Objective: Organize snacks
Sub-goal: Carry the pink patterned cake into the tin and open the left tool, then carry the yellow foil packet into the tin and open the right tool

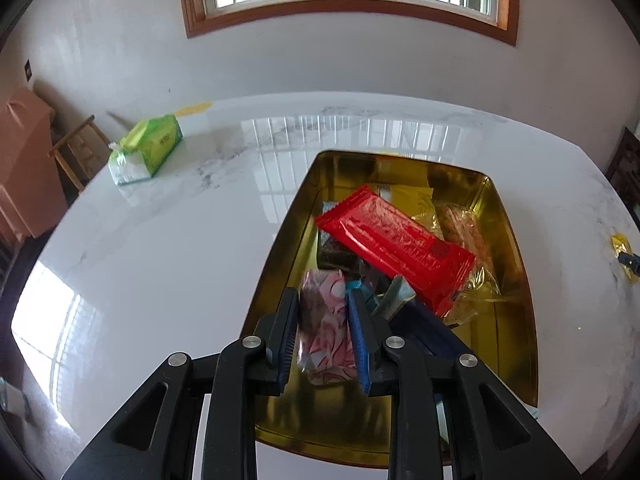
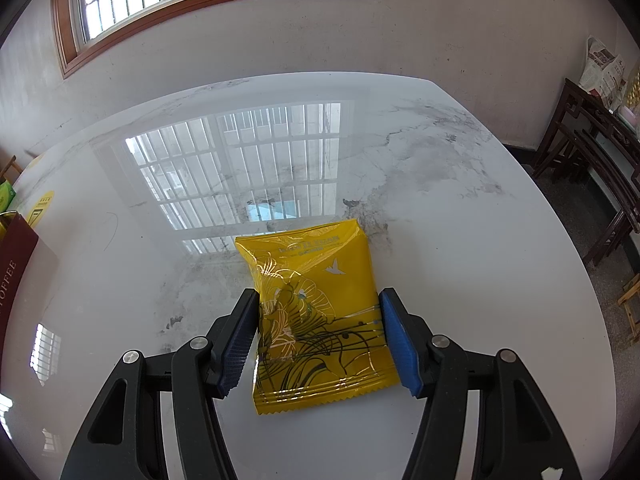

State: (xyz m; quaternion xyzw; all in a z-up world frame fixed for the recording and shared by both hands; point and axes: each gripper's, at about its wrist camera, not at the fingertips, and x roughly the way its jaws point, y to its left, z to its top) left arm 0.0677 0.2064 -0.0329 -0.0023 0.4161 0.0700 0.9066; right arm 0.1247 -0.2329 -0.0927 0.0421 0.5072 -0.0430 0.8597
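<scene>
In the left wrist view my left gripper [image 1: 323,298] is over the near end of a gold tin box [image 1: 516,280] and is shut on a pink-and-white patterned snack packet [image 1: 326,332]. The box holds a red packet [image 1: 394,242], a dark packet, a clear pinkish packet [image 1: 466,232] and yellow packets. In the right wrist view my right gripper [image 2: 318,300] is open, its blue pads on either side of a yellow snack packet [image 2: 320,312] lying flat on the white marble table [image 2: 460,220]. Whether the pads touch it is unclear.
A green tissue pack [image 1: 146,150] lies at the table's far left. A dark red box side with "TOFFEE" lettering [image 2: 16,272] stands at the left edge of the right wrist view. Dark wooden chairs [image 2: 596,172] stand right of the table, a wooden stool [image 1: 78,148] left.
</scene>
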